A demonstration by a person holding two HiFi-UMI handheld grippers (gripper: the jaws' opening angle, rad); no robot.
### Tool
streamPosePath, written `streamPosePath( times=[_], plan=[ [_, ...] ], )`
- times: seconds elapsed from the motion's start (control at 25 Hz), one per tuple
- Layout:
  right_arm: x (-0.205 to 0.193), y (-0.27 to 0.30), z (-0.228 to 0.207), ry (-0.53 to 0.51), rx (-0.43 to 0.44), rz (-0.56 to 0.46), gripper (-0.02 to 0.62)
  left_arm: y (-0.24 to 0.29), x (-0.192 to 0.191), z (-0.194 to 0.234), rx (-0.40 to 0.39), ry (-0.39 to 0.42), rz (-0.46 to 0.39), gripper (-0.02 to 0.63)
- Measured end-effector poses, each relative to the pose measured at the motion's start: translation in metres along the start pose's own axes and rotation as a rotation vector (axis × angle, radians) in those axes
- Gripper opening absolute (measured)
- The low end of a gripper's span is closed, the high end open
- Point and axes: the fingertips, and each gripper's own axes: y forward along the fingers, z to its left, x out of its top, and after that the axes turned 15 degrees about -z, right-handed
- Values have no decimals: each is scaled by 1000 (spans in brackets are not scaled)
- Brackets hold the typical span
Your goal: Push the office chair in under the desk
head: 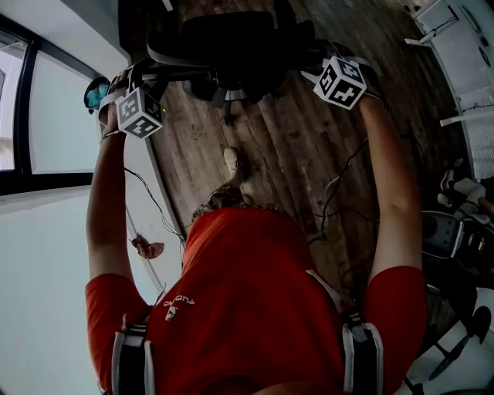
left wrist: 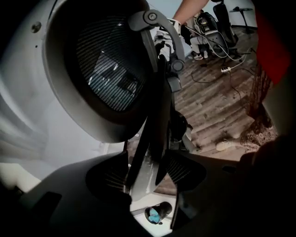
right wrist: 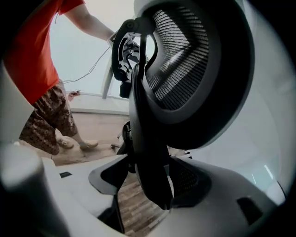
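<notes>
The black mesh office chair (head: 224, 42) stands at the top of the head view on the wood floor, its backrest towards me. My left gripper (head: 133, 77) is at the backrest's left edge and my right gripper (head: 318, 68) at its right edge. In the left gripper view the jaws (left wrist: 145, 169) stand wide with the chair's dark back frame (left wrist: 152, 115) running between them, pads not pressing. The right gripper (right wrist: 145, 178) is likewise open around the back frame (right wrist: 141, 139). A pale surface (head: 89, 23) lies beyond the chair at the top left; I cannot tell if it is the desk.
A window (head: 54, 116) and white wall (head: 46, 254) run along the left, with a cable and a small red object (head: 148, 248) at the base. Cables (head: 336, 193) trail over the wood floor. White furniture (head: 463, 46) and dark equipment (head: 455, 239) line the right.
</notes>
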Motion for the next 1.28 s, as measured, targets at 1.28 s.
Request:
streamPosePath(
  times=[1.28],
  plan=[
    [-51,98,-91,-176,110,13,161,129,-35,64,-116,127,-13,117]
  ],
)
